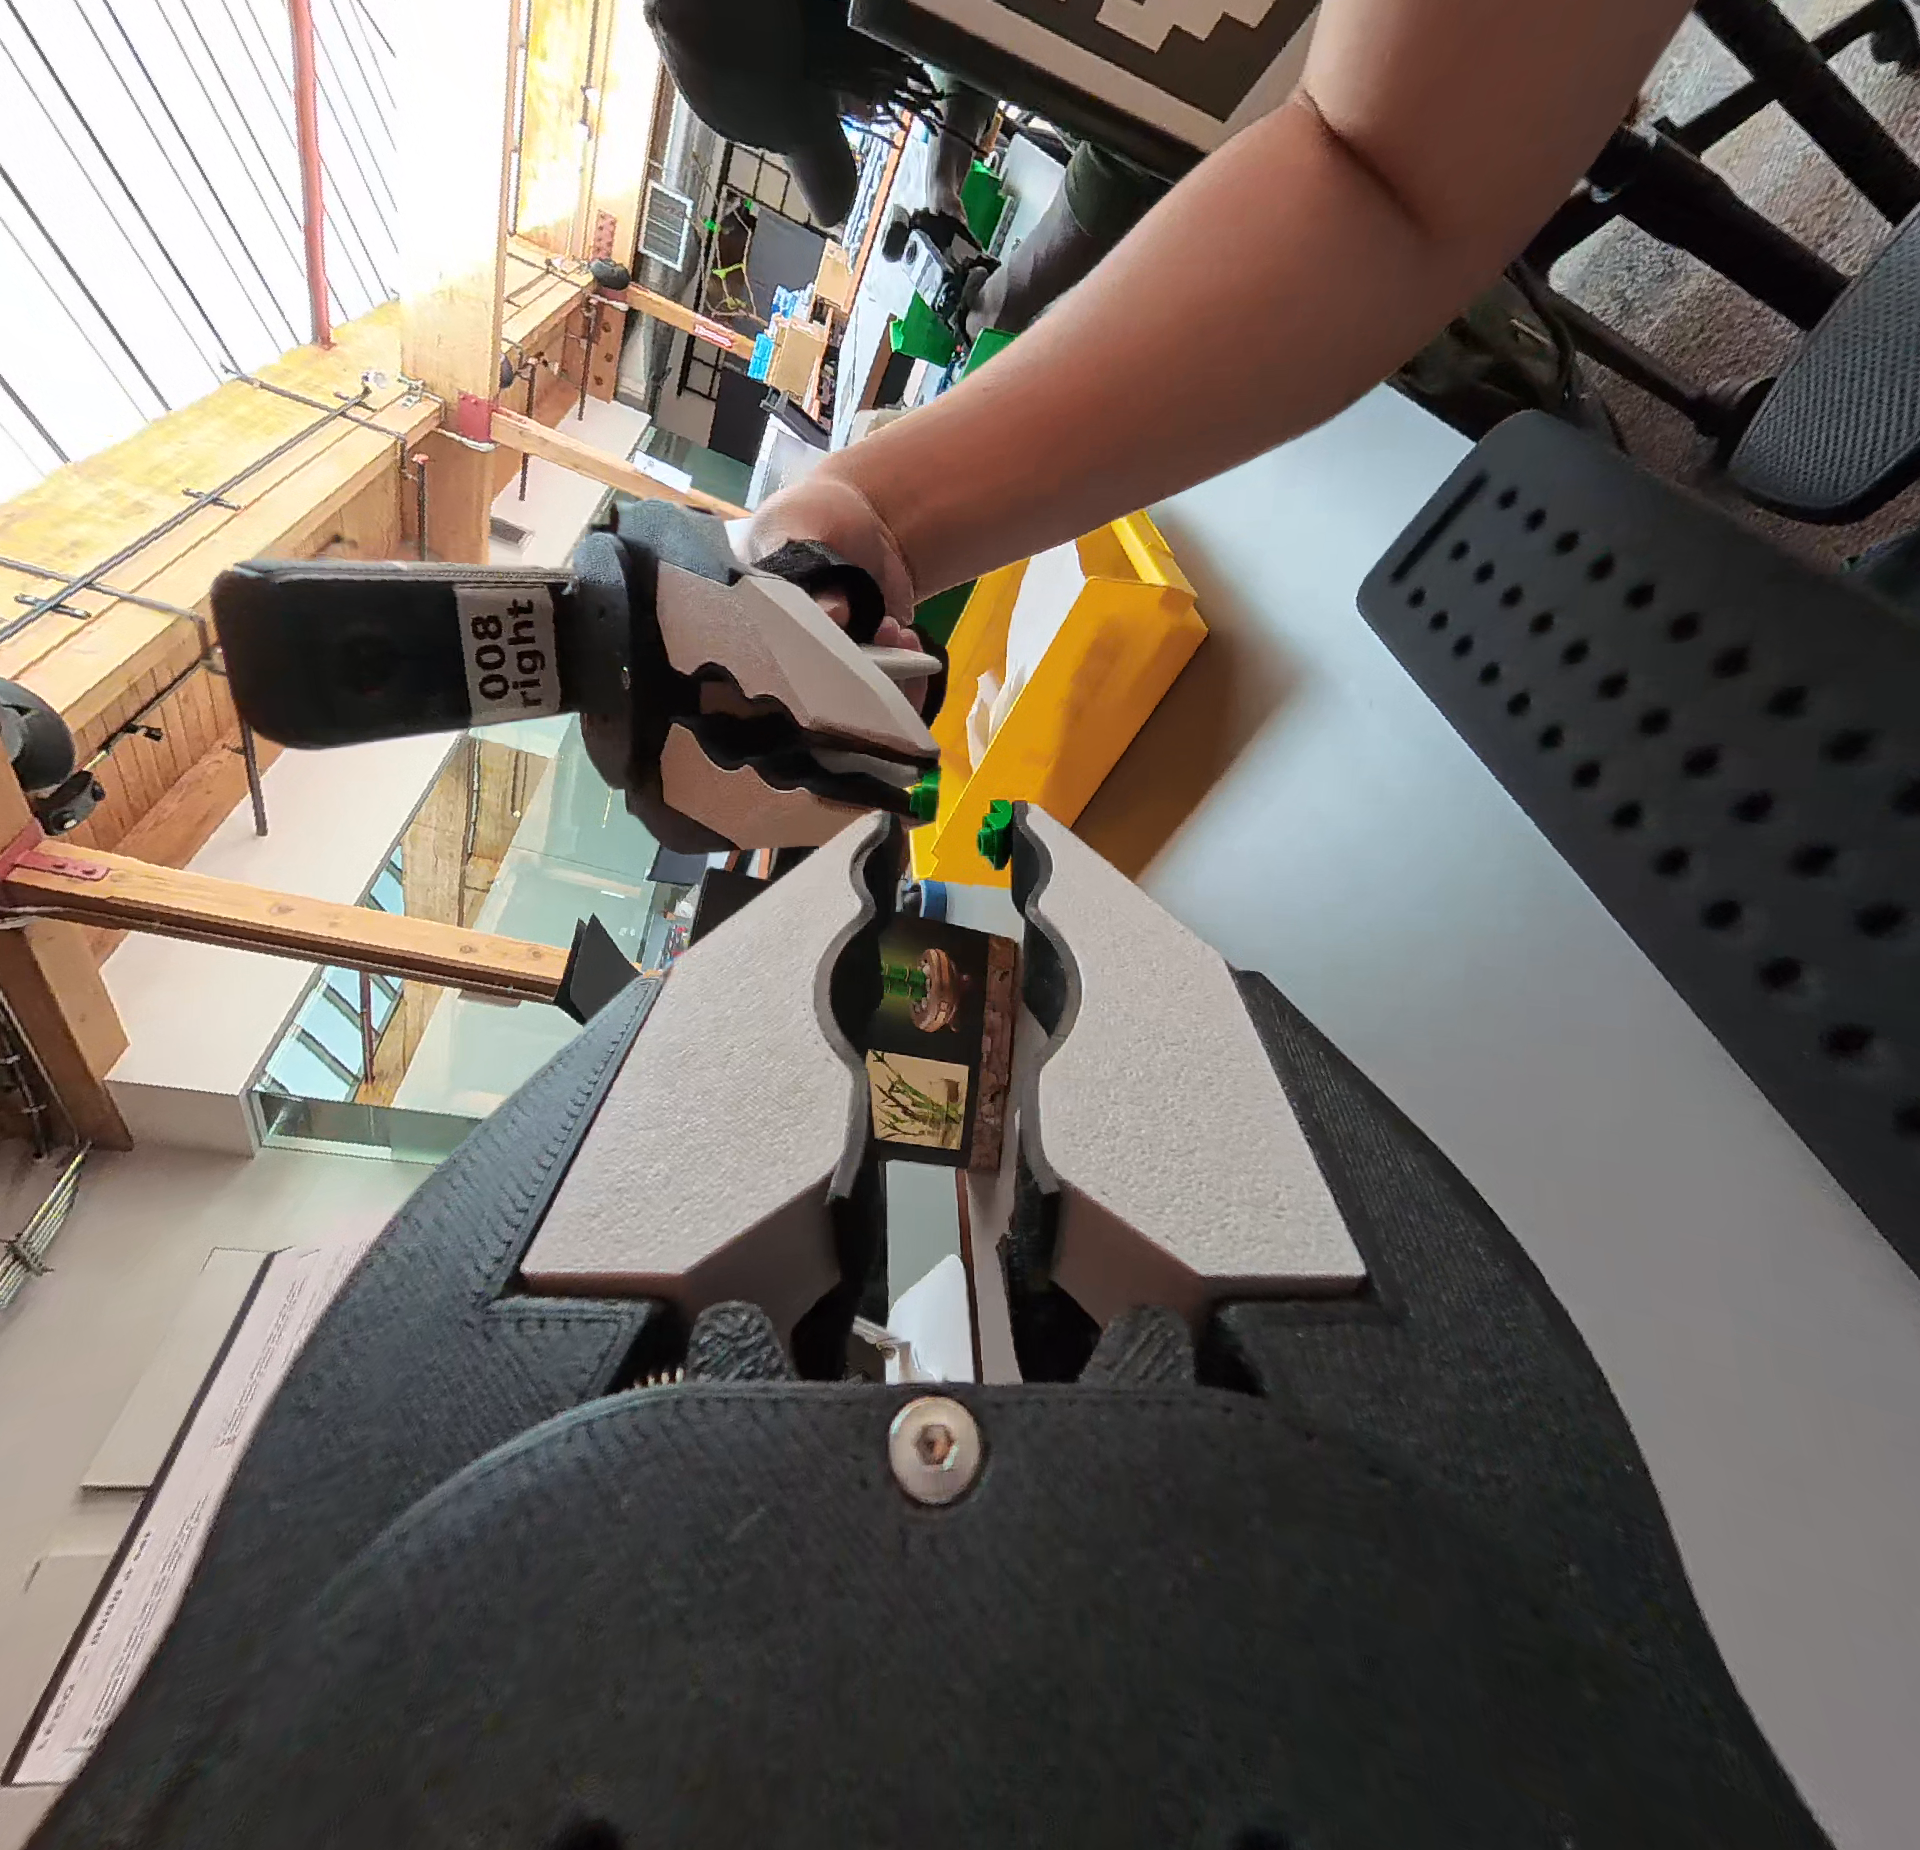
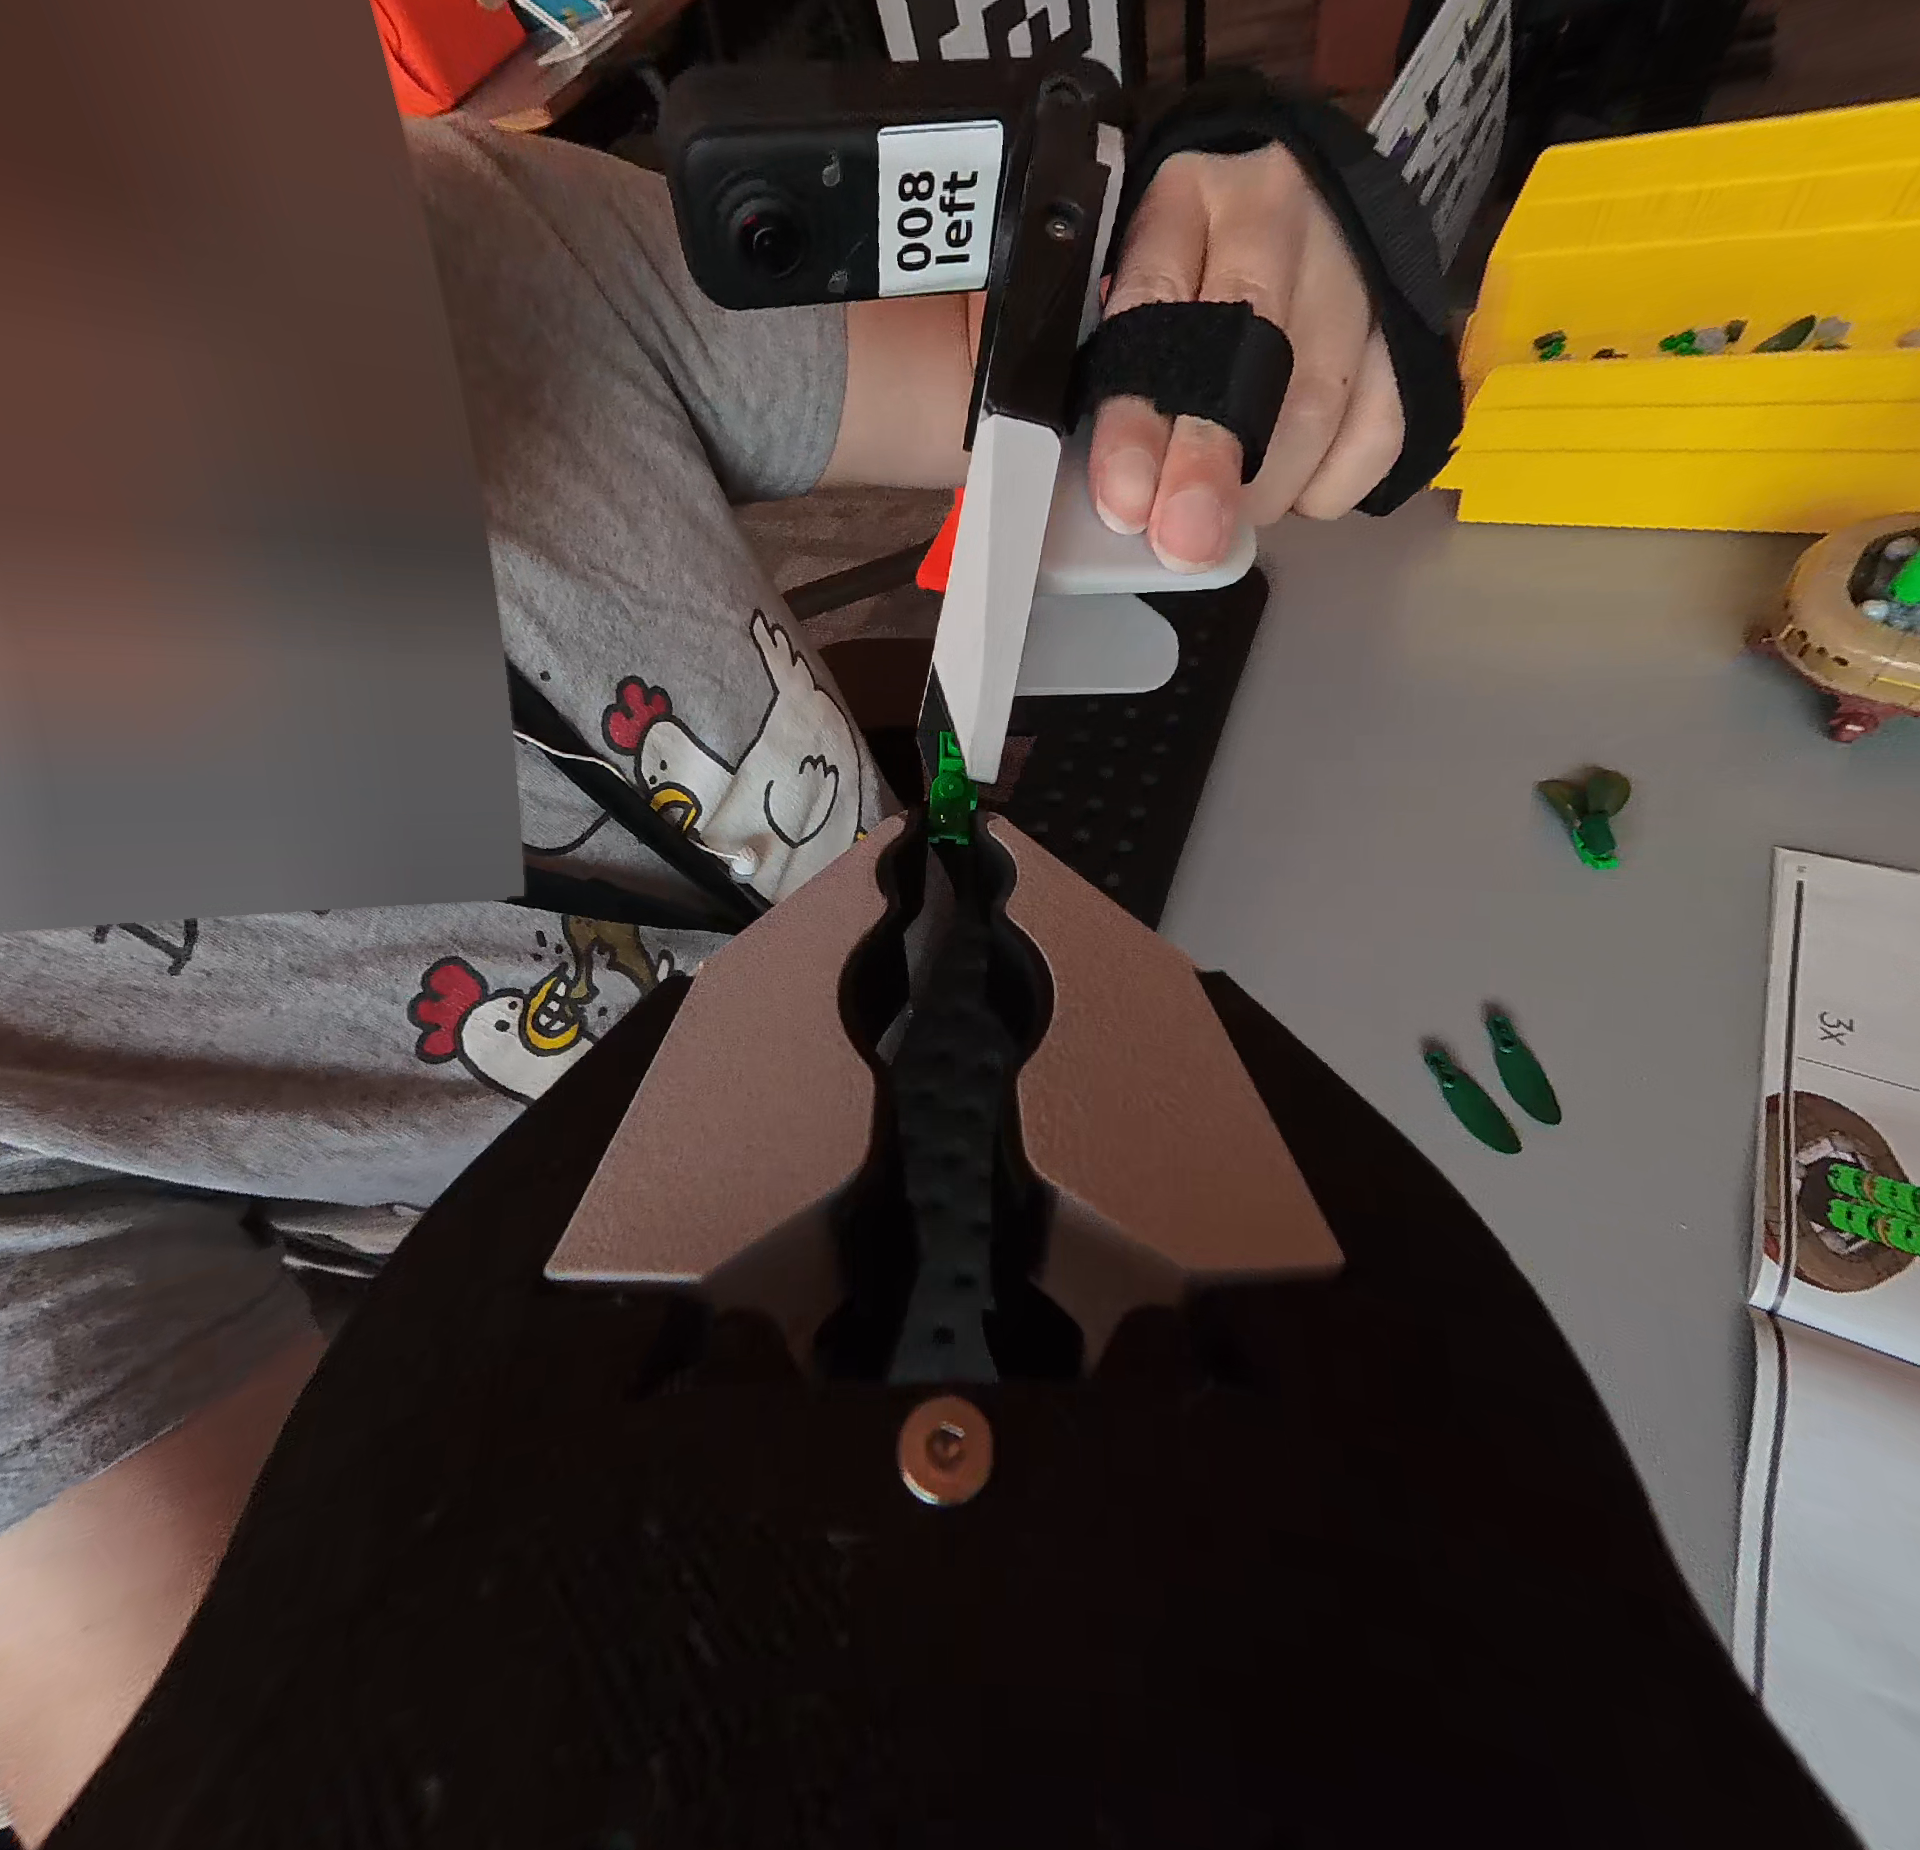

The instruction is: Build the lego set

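Fingers of the right gripper (image 2: 954, 836) are pinched on a small green piece (image 2: 951, 805), held in the air over the table edge. Left gripper (image 1: 951, 834) meets it tip to tip. Its fingers show a gap at the tips, and a second green piece (image 1: 995, 832) sits against the inner face of one finger. I can't tell whether it's clamped or just resting there. I read the step as mating two small green parts mid-air, a sub-assembly for the plant stem. The two look just apart in the left wrist view, so not seated yet. Next move needs studs lined up square, then a short straight push with both grips firm. Any tilt and the part likely pops out. Further out on the white table (image 2: 1403, 761): two loose green leaves (image 2: 1496, 1073), a small leaf cluster (image 2: 1588, 815), the open instruction booklet (image 2: 1829, 1405). Beyond those are the round tan base (image 2: 1860, 647) and the yellow parts bin (image 2: 1683, 450), both untouched.
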The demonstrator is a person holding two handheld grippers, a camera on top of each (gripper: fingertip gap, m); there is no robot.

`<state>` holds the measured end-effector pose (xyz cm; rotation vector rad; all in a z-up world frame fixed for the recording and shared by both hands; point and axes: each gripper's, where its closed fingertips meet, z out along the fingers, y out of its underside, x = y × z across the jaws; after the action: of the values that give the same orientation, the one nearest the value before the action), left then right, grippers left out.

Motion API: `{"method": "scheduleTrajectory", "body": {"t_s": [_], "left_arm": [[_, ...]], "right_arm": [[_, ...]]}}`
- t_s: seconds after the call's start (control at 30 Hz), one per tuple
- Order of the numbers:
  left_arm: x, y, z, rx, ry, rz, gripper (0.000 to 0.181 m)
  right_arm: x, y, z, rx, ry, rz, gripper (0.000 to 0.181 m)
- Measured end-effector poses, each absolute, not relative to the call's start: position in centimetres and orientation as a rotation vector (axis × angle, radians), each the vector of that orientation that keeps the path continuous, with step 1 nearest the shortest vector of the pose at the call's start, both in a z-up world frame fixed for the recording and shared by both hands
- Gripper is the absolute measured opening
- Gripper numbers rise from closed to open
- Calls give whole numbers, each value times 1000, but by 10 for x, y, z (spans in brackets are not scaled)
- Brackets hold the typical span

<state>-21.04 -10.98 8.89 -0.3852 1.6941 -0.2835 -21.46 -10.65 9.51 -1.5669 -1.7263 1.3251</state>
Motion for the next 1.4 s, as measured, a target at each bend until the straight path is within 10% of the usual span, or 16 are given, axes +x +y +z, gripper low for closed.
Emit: {"method": "scheduleTrajectory", "body": {"t_s": [1.27,1.4], "left_arm": [[-208,-100,88,-367,1670,-226,7],[-210,-96,92,-378,1652,-215,7]], "right_arm": [[-217,-96,91,-1572,-1617,1473,6],[-221,-91,97,-1471,-1483,1493,26]]}}
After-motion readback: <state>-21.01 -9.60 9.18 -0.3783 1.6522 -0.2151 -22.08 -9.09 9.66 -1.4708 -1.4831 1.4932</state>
